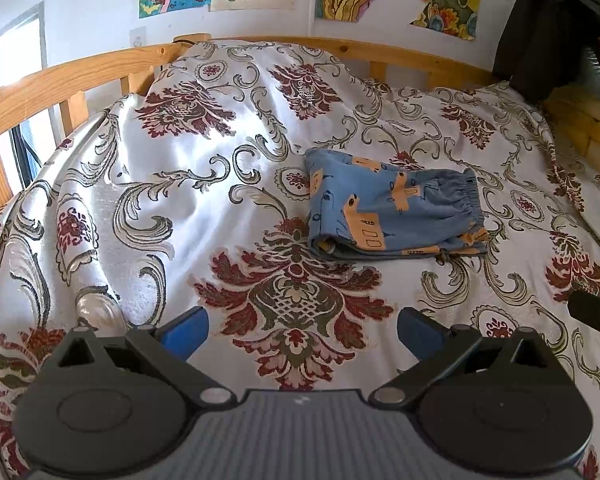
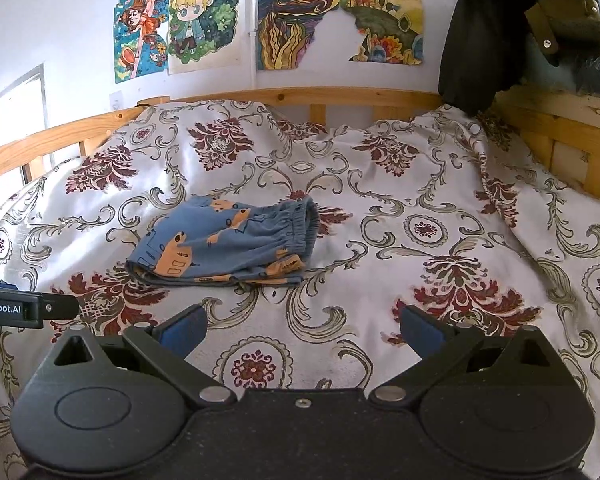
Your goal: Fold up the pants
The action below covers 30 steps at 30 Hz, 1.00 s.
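Small blue pants with an orange print (image 1: pixel 394 210) lie folded into a compact bundle on the flowered bedspread (image 1: pixel 228 200), elastic waistband to the right. My left gripper (image 1: pixel 302 330) hovers open over the bedspread, well short of the pants and to their left, nothing between its blue pads. In the right wrist view the same pants (image 2: pixel 228 242) lie ahead and to the left. My right gripper (image 2: pixel 302 330) is open and empty, held back from them. The left gripper's black body (image 2: pixel 24 307) shows at the left edge of the right wrist view.
A wooden bed rail (image 2: pixel 284 98) runs along the back and both sides of the bed. Dark clothes (image 2: pixel 496 36) hang at the far right corner. Colourful drawings (image 2: pixel 268 20) are stuck on the white wall. A window (image 1: pixel 16 76) is at the left.
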Available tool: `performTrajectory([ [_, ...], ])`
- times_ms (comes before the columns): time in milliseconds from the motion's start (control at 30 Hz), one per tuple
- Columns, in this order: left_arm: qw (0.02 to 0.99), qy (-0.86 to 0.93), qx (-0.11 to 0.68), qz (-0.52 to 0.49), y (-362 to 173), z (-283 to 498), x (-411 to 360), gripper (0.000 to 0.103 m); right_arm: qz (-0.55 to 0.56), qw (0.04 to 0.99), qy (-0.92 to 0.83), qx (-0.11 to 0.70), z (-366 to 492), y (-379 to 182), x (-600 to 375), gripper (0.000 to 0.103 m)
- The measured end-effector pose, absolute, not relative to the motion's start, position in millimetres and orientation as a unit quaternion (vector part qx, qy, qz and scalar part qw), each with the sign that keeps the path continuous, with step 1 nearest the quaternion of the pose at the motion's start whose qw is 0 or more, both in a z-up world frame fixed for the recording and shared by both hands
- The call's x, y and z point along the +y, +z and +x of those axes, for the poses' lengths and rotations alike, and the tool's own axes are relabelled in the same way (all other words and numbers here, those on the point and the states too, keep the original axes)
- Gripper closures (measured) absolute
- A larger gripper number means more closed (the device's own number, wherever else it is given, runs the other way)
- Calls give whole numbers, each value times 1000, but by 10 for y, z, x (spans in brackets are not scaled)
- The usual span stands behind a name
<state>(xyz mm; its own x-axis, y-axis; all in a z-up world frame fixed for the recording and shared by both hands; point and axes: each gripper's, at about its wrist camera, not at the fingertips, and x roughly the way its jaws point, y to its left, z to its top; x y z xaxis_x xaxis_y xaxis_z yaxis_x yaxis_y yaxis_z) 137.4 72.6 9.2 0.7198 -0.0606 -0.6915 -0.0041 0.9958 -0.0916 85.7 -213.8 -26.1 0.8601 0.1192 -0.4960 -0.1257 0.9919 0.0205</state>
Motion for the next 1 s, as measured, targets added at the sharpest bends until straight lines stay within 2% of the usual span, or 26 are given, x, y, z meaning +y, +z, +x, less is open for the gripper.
performTrajectory([
  [1000, 925, -7, 379, -17, 90, 1384, 669, 0, -12, 962, 65, 265, 862, -307, -2126, 1],
])
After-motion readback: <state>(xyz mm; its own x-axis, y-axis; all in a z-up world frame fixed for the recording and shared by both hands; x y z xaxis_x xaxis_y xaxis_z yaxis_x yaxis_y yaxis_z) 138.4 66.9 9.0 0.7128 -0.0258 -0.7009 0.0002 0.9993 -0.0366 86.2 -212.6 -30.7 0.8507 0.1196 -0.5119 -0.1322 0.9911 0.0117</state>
